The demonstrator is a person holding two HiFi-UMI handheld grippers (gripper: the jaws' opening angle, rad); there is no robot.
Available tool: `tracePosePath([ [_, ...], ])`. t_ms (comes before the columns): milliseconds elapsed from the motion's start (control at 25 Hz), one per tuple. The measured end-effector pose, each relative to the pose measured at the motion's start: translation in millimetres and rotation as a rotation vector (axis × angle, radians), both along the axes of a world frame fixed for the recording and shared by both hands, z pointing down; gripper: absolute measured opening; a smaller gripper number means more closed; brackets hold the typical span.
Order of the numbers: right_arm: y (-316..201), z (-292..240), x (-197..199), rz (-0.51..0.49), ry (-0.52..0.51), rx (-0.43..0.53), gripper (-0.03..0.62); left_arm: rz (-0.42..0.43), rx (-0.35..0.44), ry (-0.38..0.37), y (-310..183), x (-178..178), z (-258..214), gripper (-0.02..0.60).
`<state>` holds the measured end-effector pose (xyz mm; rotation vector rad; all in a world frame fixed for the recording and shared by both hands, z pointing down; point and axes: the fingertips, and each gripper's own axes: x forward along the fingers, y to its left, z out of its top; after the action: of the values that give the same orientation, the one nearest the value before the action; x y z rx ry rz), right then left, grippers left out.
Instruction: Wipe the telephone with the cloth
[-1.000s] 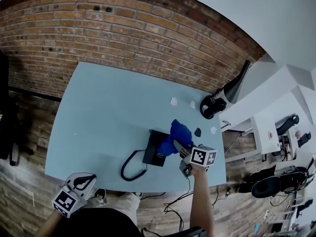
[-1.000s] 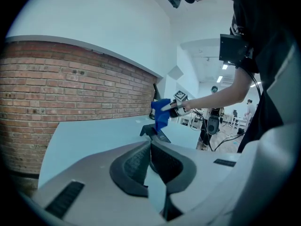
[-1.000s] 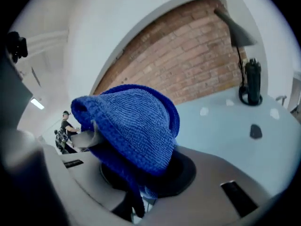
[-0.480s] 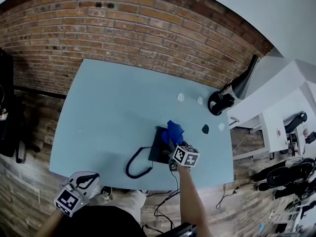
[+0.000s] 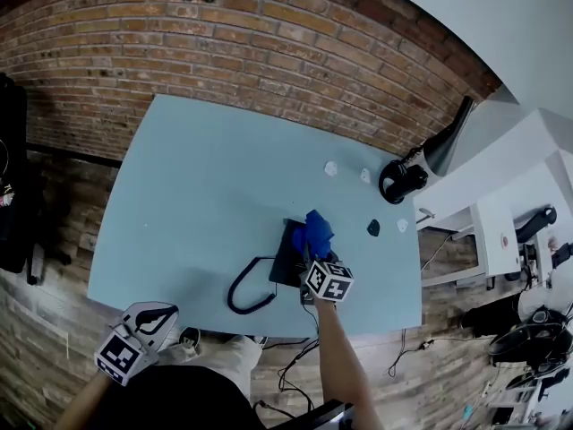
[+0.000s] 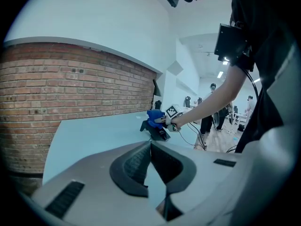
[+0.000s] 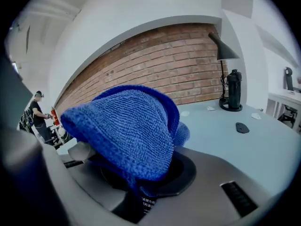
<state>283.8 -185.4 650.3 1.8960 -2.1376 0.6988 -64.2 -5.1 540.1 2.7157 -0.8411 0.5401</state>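
Observation:
The black telephone (image 5: 286,260) lies near the front edge of the light blue table (image 5: 197,195), and its coiled cord (image 5: 243,292) loops to the left. A blue knitted cloth (image 5: 316,233) rests on the telephone's right part. My right gripper (image 5: 315,256) is shut on the cloth, which bulges over and hides its jaws in the right gripper view (image 7: 127,126). In the left gripper view the cloth (image 6: 154,117) sits on top of the telephone (image 6: 160,133). My left gripper (image 5: 148,323) hangs below the table's front left corner, jaws together and holding nothing.
A black desk lamp (image 5: 421,164) stands at the table's back right corner. Three small white pieces (image 5: 331,168) and a small dark piece (image 5: 372,229) lie right of the telephone. White furniture (image 5: 510,204) stands to the right, with a brick wall (image 5: 224,43) behind.
My right gripper has moved left with the cloth, from the telephone's right edge to further over it. The left gripper has stayed where it was.

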Motion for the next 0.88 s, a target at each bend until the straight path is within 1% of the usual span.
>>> tracePosePath([
  [160,1,1,-2,0.011,0.019,0.007,0.092,-0.014,-0.001,0.005,0,-5,-2,0.013],
  [320,2,3,-3,0.013,0.018,-0.002,0.092,-0.011,0.015,0.007,0,-3,-2,0.012],
  [640,9,6,-7,0.023,0.021,-0.005,0.092,-0.024,-0.014,0.013,6,-2,-6,0.012],
  [800,15,9,-9,0.023,0.023,-0.009,0.092,-0.019,0.019,0.018,6,-2,-5,0.012],
  [880,18,11,-11,0.022,0.021,-0.011,0.092,-0.020,0.017,0.020,7,-2,-4,0.012],
])
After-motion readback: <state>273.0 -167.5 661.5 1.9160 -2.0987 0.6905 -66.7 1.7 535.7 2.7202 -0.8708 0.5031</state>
